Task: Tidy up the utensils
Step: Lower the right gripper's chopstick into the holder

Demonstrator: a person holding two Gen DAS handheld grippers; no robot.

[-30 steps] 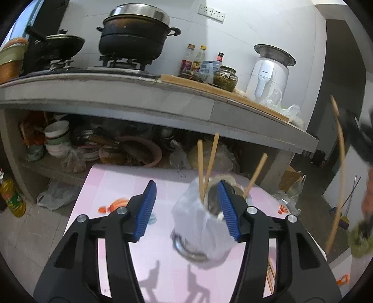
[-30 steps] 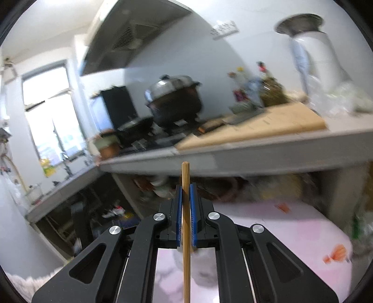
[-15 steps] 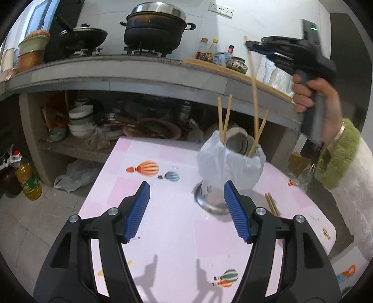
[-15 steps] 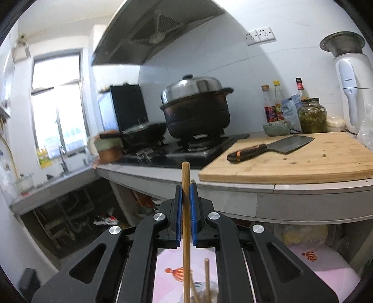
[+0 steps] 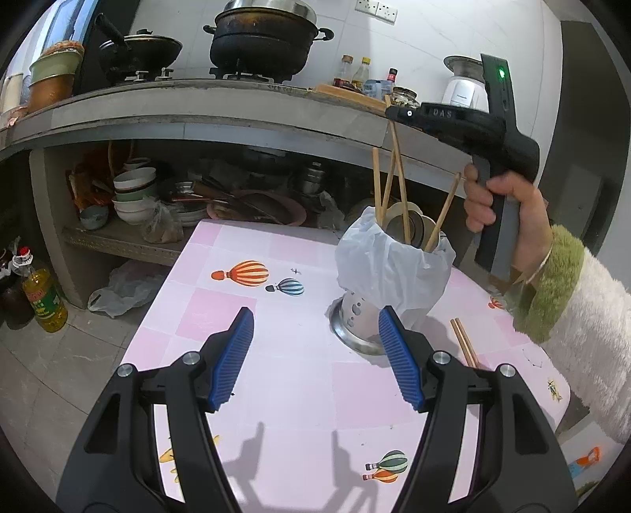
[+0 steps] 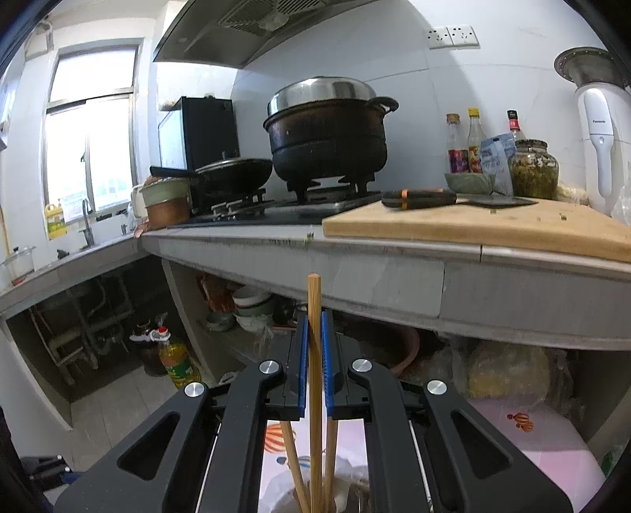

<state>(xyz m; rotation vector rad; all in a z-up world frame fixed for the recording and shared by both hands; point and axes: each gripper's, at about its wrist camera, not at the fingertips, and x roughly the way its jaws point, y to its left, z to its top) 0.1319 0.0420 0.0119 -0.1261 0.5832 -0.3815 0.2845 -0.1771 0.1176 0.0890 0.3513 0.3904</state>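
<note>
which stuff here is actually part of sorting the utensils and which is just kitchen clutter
Part of the job:
- chopstick clamped in the right gripper, lower end in the holder
- utensil holder, plastic bag over it, with more chopsticks inside
- loose chopsticks on the pink table
- left gripper, open and empty

Just lying about:
- black pot
- cleaver on the cutting board
- oil bottle

We see a white tiled wall (image 6: pixel 402 71), a long grey concrete counter (image 5: pixel 197 122) with a cluttered shelf (image 5: pixel 130 240) beneath, a bright window (image 6: pixel 90 146), and grey floor tiles (image 5: pixel 51 367).
</note>
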